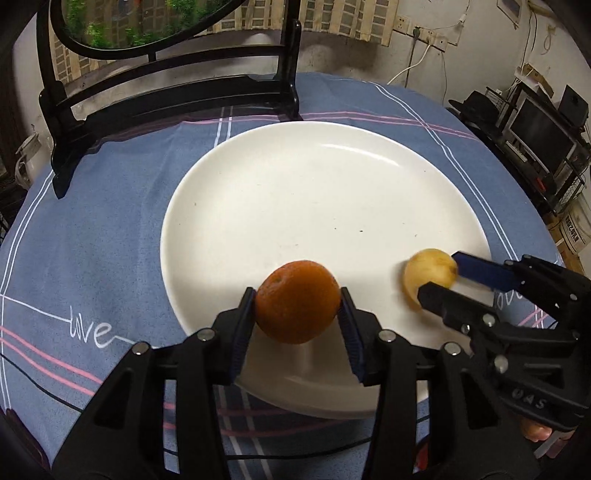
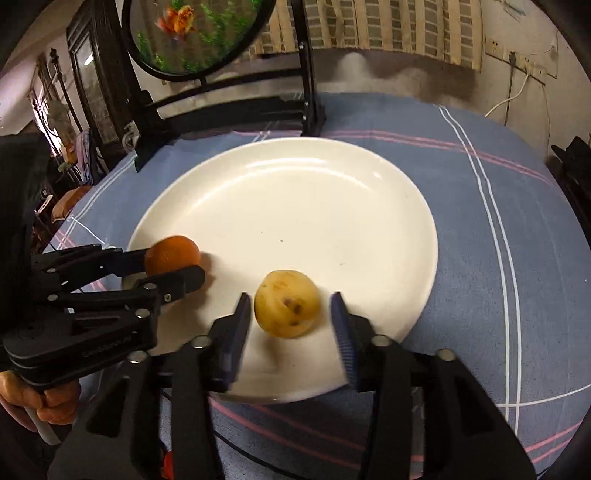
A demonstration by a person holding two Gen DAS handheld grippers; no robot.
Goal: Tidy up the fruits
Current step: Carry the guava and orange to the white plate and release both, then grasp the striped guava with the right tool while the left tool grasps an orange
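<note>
The left hand-held gripper [image 1: 297, 302] reaches in from the near edge, level and pointing toward the far side of the counter [image 1: 92, 236], its two blue-padded fingers [image 1: 242, 328] pressed against the left and right sides of the orange [image 1: 297, 301]. The orange sits clamped between them over the near left part of the white plate [image 1: 295, 177]; whether it touches the plate surface cannot be told. In the right wrist view this same gripper [image 2: 173, 264] comes in from the left, the person's hand [image 2: 48, 402] wrapped around its handle low at the left edge.

To the right, the right hand-held gripper [image 2: 291, 314] also points away from the near edge, angled slightly leftward toward the plate [image 2: 332, 184]. Its fingers [image 2: 236, 332] stand a little apart, bracketing the yellow fruit [image 2: 287, 308]: a visible gap shows on the right side, and the left pad lies just beside the fruit, contact unclear. The yellow fruit [image 1: 430, 275] rests near the plate's near right rim, well apart from the orange [image 2: 171, 254].

A blue checked cloth covers the counter. At the far left, a black stand [image 1: 166, 96] holds a round fish tank [image 2: 199, 33].
</note>
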